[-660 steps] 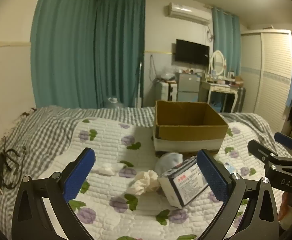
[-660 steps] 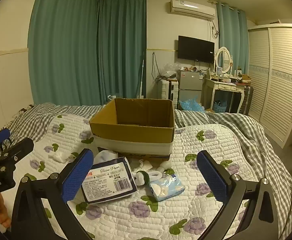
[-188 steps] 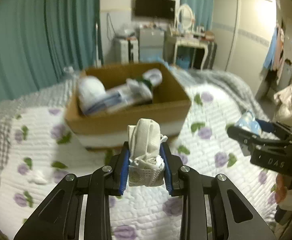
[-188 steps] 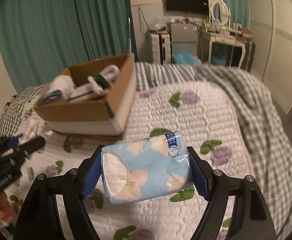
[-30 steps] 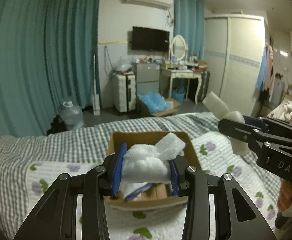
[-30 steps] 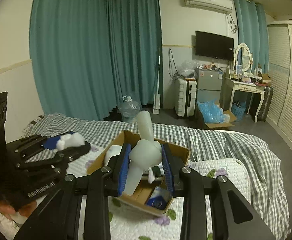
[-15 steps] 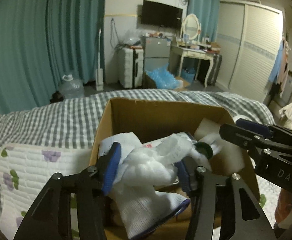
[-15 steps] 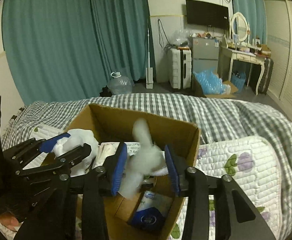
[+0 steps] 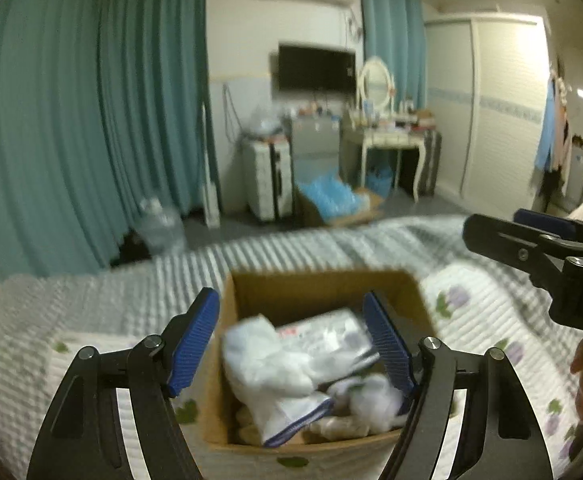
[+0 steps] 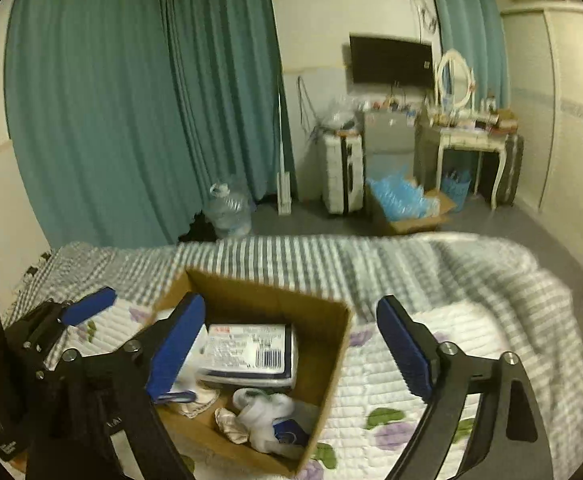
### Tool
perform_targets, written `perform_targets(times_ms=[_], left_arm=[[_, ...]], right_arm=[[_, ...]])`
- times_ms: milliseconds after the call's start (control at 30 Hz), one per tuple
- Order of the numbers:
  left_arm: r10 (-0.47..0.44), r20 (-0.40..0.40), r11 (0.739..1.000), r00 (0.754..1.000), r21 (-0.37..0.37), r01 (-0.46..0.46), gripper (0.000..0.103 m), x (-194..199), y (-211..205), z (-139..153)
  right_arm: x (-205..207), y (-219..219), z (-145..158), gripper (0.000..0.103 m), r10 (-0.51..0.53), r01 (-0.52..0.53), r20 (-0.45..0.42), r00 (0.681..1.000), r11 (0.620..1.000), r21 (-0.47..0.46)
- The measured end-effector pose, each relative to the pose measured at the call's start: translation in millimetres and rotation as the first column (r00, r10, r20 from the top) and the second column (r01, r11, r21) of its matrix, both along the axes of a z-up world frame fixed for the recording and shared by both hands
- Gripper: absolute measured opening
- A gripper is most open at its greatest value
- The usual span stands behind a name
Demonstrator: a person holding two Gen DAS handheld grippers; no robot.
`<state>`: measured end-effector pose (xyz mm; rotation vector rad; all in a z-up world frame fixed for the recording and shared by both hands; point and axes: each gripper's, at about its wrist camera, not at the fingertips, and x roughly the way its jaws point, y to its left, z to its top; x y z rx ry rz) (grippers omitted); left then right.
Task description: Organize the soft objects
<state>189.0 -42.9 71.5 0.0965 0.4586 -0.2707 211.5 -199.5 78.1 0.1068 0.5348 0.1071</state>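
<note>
A brown cardboard box (image 9: pixel 411 300) (image 10: pixel 333 354) stands on the quilted bed. Inside lie white socks (image 9: pixel 267 364), a flat tissue pack (image 9: pixel 323 334) (image 10: pixel 247 346) and small white soft pieces (image 9: pixel 371 400) (image 10: pixel 267 416). My left gripper (image 9: pixel 291 344) hovers over the box, its jaws opening, with nothing between the blue pads. My right gripper (image 10: pixel 291 348) hangs above the box's right side, jaws also opening and empty. Each gripper shows in the other's view, the right one (image 9: pixel 531 248) and the left one (image 10: pixel 67 316).
The white floral quilt (image 10: pixel 431 380) lies over a grey checked blanket (image 10: pixel 371 264). Beyond the bed are teal curtains (image 10: pixel 131 100), a water jug (image 10: pixel 227 208), a suitcase (image 10: pixel 341 172), a floor box of blue items (image 10: pixel 407 204), a dressing table (image 10: pixel 471 140) and a wardrobe (image 9: pixel 503 112).
Both grippers let go of their white soft pieces, which now lie in the box. Both have drawn back from the box with their jaws spread wider.
</note>
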Motion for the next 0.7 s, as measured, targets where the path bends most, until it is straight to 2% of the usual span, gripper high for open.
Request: perform_targets(times_ms=[67,100,133,167,233,333,433,533,700], left_arm=[[0.000,0.055,1.000,0.998,-0.018,0.001,0.075,-25.3,4.6,31.9],[0.004,0.083,1.000,0.997,-0.026,-0.002,0.079,-38.7,7.1,46.2],[0.008,0.118,0.999,0.993,-0.034,-0.004,0.090,-54.7,10.3,62.7],[0.018,0.154,0.999,0.988,-0.044,-0.011,0.093,-69.4,14.1,76.4],[0.035,0.230,0.998,0.973,-0.058,-0.022,0.093,-104.1,22.1,105.9],[0.071,0.307,0.996,0.949,-0.066,-0.053,0.094,-144.8,32.6,134.6],[0.105,0.354,0.993,0.929,-0.082,-0.081,0.095,-177.1,41.9,147.3],[0.106,0.373,0.991,0.922,-0.111,-0.069,0.098,-202.0,55.9,145.8],[0.155,0.396,0.984,0.905,-0.144,-0.106,0.098,-214.9,68.5,121.6]], right_arm=[[-20.7,-1.8,25.8,0.093,-0.009,0.010,0.040,0.999,1.000,-0.015],[-31.5,-2.8,39.0,0.093,-0.015,0.016,0.063,0.998,1.000,-0.018],[-44.0,-4.7,53.7,0.096,-0.019,0.021,0.088,0.996,1.000,-0.020],[-60.2,-5.1,71.0,0.098,-0.021,0.024,0.119,0.993,0.999,-0.023],[-93.7,-3.7,104.0,0.102,-0.022,0.028,0.177,0.984,0.999,-0.032],[-141.2,3.4,142.7,0.102,-0.017,0.035,0.252,0.968,0.997,-0.064],[-187.9,10.2,170.8,0.103,-0.013,0.039,0.321,0.947,0.996,-0.077],[-224.9,15.4,186.8,0.103,0.000,0.030,0.367,0.930,0.997,-0.077],[-259.1,27.2,181.7,0.103,0.038,-0.007,0.403,0.914,0.997,-0.078]])
